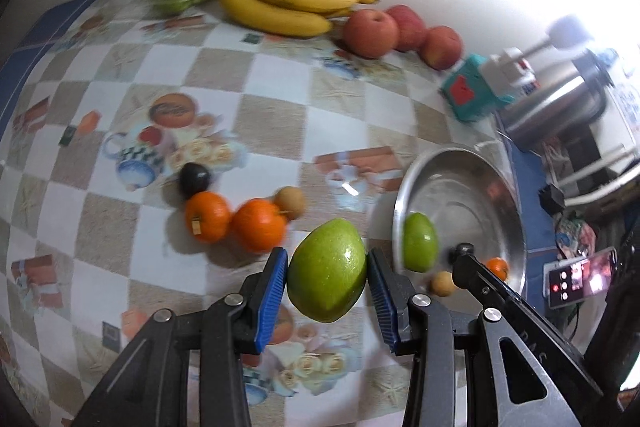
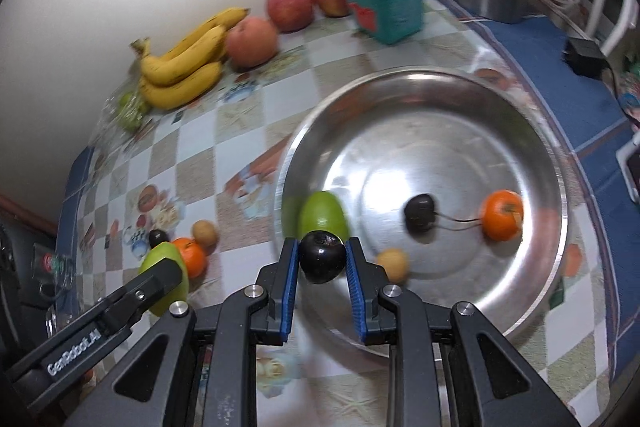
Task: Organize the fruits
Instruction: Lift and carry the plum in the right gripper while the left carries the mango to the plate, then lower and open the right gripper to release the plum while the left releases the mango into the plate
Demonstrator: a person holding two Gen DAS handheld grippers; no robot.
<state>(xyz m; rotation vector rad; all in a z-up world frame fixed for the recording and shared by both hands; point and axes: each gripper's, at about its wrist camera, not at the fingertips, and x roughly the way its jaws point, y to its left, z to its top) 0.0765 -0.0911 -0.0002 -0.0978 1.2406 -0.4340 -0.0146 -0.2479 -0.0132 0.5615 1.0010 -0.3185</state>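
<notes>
Left wrist view shows the left gripper (image 1: 327, 269) clamping a green mango (image 1: 326, 269) at its waist above the table (image 1: 280, 115), smooth, firm, fairly heavy, while the right gripper (image 2: 322, 263) pinches a small glossy plum (image 2: 322, 262) over the bowl (image 2: 532, 291), likely slippery.

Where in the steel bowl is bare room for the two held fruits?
Free: the far half of the steel bowl, beyond the dark plum and orange. Crowded: the near-left side, around the green mango and longan.
</notes>
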